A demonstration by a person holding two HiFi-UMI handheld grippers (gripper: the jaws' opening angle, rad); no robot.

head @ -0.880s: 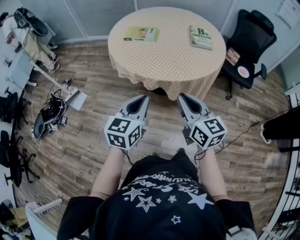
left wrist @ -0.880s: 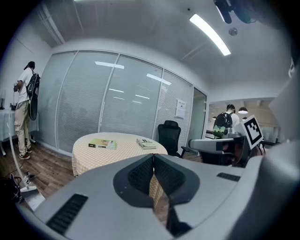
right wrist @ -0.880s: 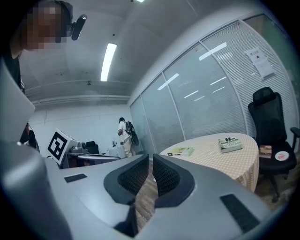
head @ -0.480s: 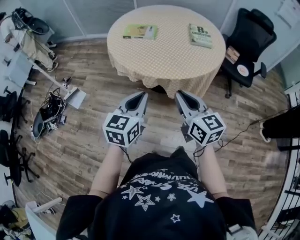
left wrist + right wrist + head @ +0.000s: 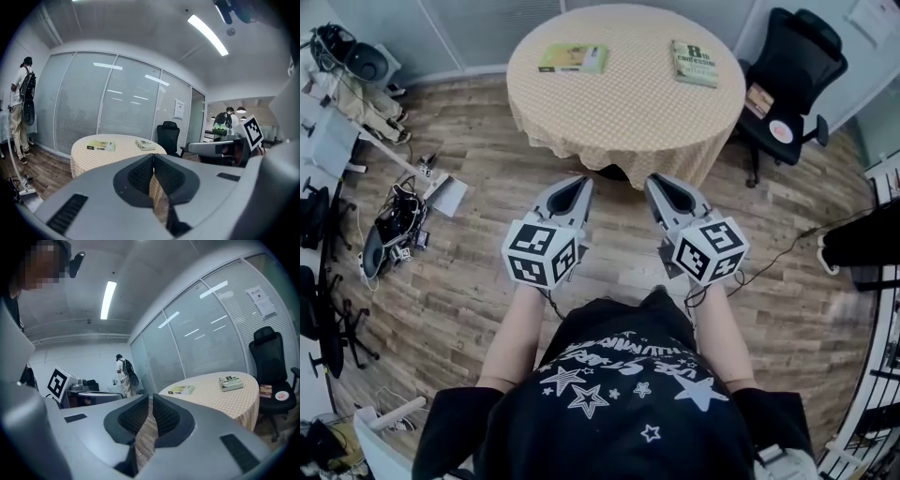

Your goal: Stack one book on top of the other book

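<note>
Step in hand: I judge this to be the approach. Both tools hang over the wooden floor, well short of the tabletop, and no book has been grasped.
Left tool: its jaws are closed with the pads meeting at the tip, and it holds nothing.
Right tool: it is all but closed, with only a hairline slit between the pads, and it holds nothing.
Books: the yellow-green book lies flat at the far left of the tabletop. The dark green book lies flat at the far right, well apart from it.
Which to lift: either would serve. I would take the dark green book with the right tool and leave the other where it lies.
Before reaching: I should spread the jaws wide while I am clear of the tabletop, not above the book.
Grasp: a flat book gives little to bite on. I would come in low at its near edge and pinch cover to cover.
Risk: the checked cloth may bunch or drag under a jaw.
Placement: I would carry the book level, square its edges over the lower book, then let go.
Clearance: the office chair stands just beside the right rim.
</note>
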